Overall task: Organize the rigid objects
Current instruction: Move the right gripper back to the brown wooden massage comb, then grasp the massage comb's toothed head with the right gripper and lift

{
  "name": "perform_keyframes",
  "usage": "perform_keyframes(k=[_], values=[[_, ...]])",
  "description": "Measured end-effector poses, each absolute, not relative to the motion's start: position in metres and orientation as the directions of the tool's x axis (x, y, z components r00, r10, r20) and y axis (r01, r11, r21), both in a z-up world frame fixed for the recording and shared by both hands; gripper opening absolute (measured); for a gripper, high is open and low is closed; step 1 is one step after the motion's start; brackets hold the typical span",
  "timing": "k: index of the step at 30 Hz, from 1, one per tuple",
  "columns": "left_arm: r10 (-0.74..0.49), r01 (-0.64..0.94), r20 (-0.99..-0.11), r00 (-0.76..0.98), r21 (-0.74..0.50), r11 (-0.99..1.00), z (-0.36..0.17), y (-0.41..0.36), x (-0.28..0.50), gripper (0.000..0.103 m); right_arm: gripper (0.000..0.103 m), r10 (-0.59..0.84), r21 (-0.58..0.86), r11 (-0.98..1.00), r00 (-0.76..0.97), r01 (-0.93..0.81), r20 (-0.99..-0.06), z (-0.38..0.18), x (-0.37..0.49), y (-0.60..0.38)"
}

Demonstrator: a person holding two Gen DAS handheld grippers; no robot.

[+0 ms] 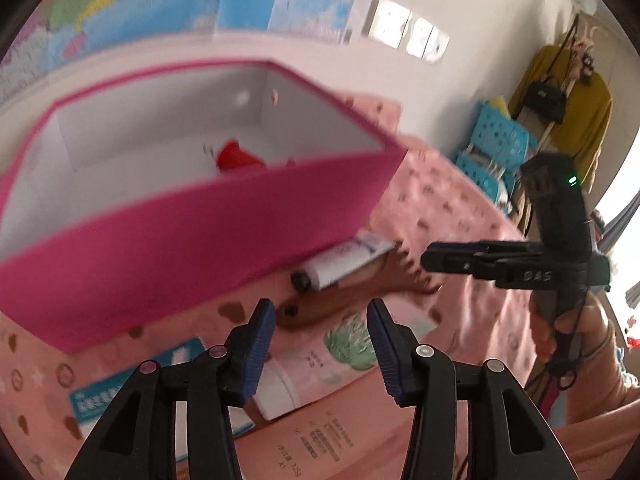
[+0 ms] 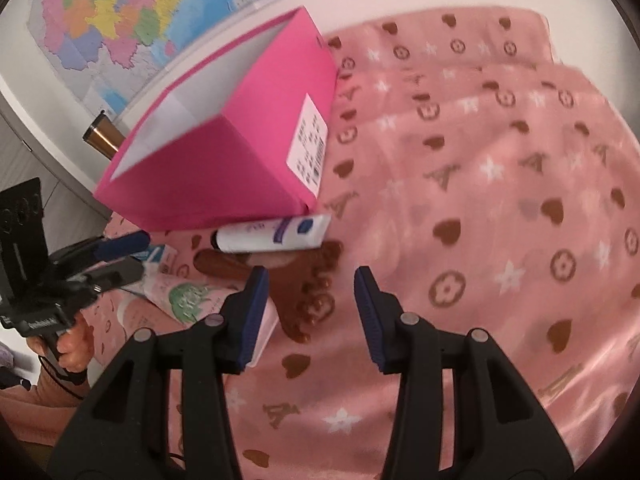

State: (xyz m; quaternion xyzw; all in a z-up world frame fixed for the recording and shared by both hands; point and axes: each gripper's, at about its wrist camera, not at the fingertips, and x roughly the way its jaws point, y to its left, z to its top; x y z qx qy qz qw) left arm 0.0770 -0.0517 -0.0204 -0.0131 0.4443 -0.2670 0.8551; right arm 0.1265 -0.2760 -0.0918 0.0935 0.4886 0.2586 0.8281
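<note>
A: Hanging the left gripper over the pile just in front of the pink box, jaws apart, pinching nothing. Choosing which piece?

B: Probably going for the brown comb, lying flat on the blanket right under both tools. Pointing the right gripper down at it too, likewise spread open and empty.

A: Taking it how?

B: Closing across the plain handle end, not over the teeth. Dealing with a thin, hard, flat shape on soft plush, so pressing the pads down into the fabric to get past its edges.

A: And minding the white tube?

B: Yes, resting across the comb's far end and close against the foot of the box. Looking smooth and round with a dark cap, so likely rolling if nudged. Lifting the comb straight up, not dragging it.

A: Noticing the pink tube with the green print, and a blue carton beside it.

B: Leaving those for later. Dropping into stiff card with a white inside and an open top, already holding a red object.
</note>
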Motion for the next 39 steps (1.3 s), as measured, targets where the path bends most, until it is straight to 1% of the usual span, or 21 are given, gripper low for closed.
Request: perform_keyframes(k=[5,14,16,21,26,31,35,36,38,39], values=[[-0.484,0.433,-0.772,0.413,-0.301,0.85,-0.034,-0.054,0.084,0.049,0.047,0.522,0.416,0.848,0.381,-0.328,-0.763,-0.101,0.124,-0.272],[-0.444,0.382,-0.813,0.378,-0.3,0.874,-0.047,-0.059,0.102,0.05,0.047,0.505,0.392,0.857,0.393,-0.334,-0.768,-0.107,0.124,-0.265],[-0.438,0.371,-0.818,0.374,-0.301,0.879,-0.05,-0.06,0.105,0.053,0.047,0.505,0.391,0.856,0.394,-0.337,-0.767,-0.107,0.125,-0.265],[-0.461,0.357,-0.816,0.348,-0.34,0.87,-0.056,-0.057,0.11,0.065,0.047,0.511,0.391,0.852,0.395,-0.348,-0.763,-0.108,0.127,-0.26],[-0.474,0.366,-0.81,0.345,-0.348,0.863,-0.057,-0.062,0.109,0.065,0.047,0.518,0.391,0.848,0.401,-0.359,-0.756,-0.109,0.126,-0.256],[-0.477,0.373,-0.807,0.347,-0.348,0.86,-0.056,-0.071,0.106,0.07,0.047,0.511,0.376,0.851,0.414,-0.367,-0.753,-0.109,0.121,-0.252],[-0.477,0.376,-0.804,0.356,-0.344,0.86,-0.056,-0.074,0.104,0.071,0.041,0.507,0.38,0.856,0.43,-0.35,-0.747,-0.108,0.117,-0.254],[-0.472,0.378,-0.805,0.361,-0.336,0.863,-0.056,-0.077,0.103,0.071,0.04,0.512,0.387,0.854,0.434,-0.347,-0.741,-0.106,0.116,-0.254],[-0.461,0.386,-0.807,0.37,-0.318,0.866,-0.056,-0.079,0.102,0.071,0.035,0.522,0.398,0.849,0.443,-0.347,-0.729,-0.103,0.114,-0.258],[-0.456,0.392,-0.808,0.374,-0.308,0.867,-0.056,-0.08,0.101,0.071,0.035,0.533,0.408,0.843,0.448,-0.349,-0.718,-0.101,0.112,-0.259]])
